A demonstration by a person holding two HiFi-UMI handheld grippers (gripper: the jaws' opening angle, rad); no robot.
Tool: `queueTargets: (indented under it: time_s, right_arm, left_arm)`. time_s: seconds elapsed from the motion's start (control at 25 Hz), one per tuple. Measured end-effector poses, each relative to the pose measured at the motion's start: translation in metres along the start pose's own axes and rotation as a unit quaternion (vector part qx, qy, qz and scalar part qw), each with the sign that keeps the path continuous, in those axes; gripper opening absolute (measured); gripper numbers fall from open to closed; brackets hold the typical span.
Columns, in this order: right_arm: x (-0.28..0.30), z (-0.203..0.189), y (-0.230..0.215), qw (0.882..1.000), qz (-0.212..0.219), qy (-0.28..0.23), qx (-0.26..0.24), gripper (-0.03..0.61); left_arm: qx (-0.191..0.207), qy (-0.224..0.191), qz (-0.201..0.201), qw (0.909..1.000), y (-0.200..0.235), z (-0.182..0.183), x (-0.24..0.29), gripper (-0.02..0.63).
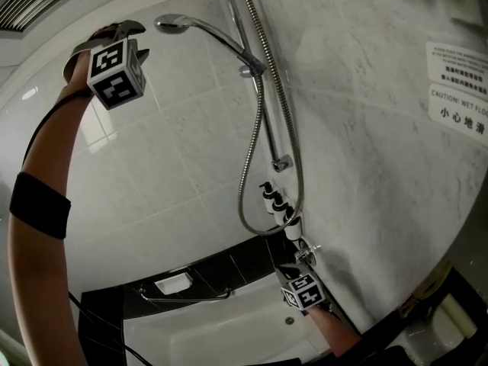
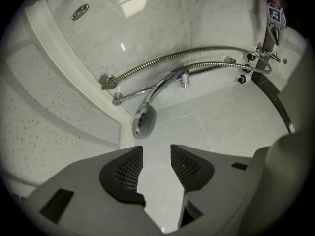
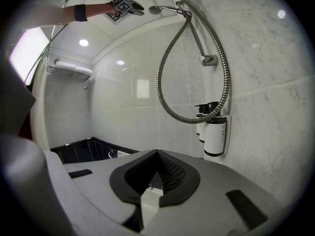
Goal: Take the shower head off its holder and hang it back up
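Observation:
The chrome shower head point(image 1: 171, 24) sits in its holder point(image 1: 250, 59) high on the slide rail, and its metal hose point(image 1: 293, 151) loops down the marble wall. My left gripper point(image 1: 131, 29) is raised just left of the head, a short gap away. In the left gripper view its jaws point(image 2: 156, 163) stand open with only tile between the pads, and the shower head point(image 2: 144, 122) lies just beyond them. My right gripper point(image 1: 290, 271) hangs low near the tap, and in the right gripper view its jaws point(image 3: 156, 176) are shut on nothing.
Pump bottles point(image 3: 214, 134) hang on the wall by the hose's low loop. A bathtub point(image 1: 229, 334) with a dark ledge, a soap dish point(image 1: 174, 284) and a grab rail point(image 1: 183, 296) lies below. A wet-floor sign point(image 1: 457, 97) is on the right wall, and a towel rack point(image 3: 69, 69) is on the far wall.

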State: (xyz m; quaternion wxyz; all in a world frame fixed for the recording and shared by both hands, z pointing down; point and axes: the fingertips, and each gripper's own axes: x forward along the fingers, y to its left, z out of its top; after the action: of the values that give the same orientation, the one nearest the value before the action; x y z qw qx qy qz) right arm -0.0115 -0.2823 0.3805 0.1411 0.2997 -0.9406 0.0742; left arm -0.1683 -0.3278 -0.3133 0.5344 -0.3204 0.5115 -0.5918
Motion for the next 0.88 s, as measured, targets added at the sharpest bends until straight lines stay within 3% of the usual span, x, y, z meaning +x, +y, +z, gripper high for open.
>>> queueTargets:
  time_s: [0.2, 0.44, 0.52, 0.6, 0.72, 0.76, 0.88]
  right_arm:
    - [0.005, 0.008, 0.008, 1.0, -0.003, -0.006, 0.001, 0.017]
    - [0.011, 0.018, 0.029, 1.0, -0.001, -0.006, -0.009, 0.017]
    - [0.011, 0.017, 0.036, 1.0, 0.002, -0.003, -0.011, 0.017]
    - [0.011, 0.013, 0.045, 1.0, 0.008, 0.003, -0.014, 0.017]
    - [0.017, 0.018, 0.059, 1.0, 0.012, 0.002, -0.015, 0.017]
    - [0.019, 0.02, 0.063, 1.0, 0.013, 0.0, -0.016, 0.017]
    - [0.022, 0.026, 0.075, 1.0, 0.017, -0.003, -0.021, 0.017]
  left_arm:
    - [-0.106, -0.016, -0.014, 0.9941, -0.058, -0.032, -0.039, 0.007]
    - [-0.268, -0.033, -0.066, 0.9606, -0.169, -0.058, -0.093, 0.0]
    - [-0.337, -0.031, -0.083, 0.9374, -0.21, -0.071, -0.113, 0.0]
    - [-0.41, -0.02, -0.095, 0.9069, -0.253, -0.084, -0.135, 0.0]
    - [-0.47, -0.002, -0.108, 0.8759, -0.311, -0.099, -0.163, 0.0]
    - [-0.496, 0.002, -0.111, 0.8611, -0.329, -0.104, -0.172, 0.0]
    - [-0.592, 0.026, -0.116, 0.7968, -0.392, -0.126, -0.204, 0.0]
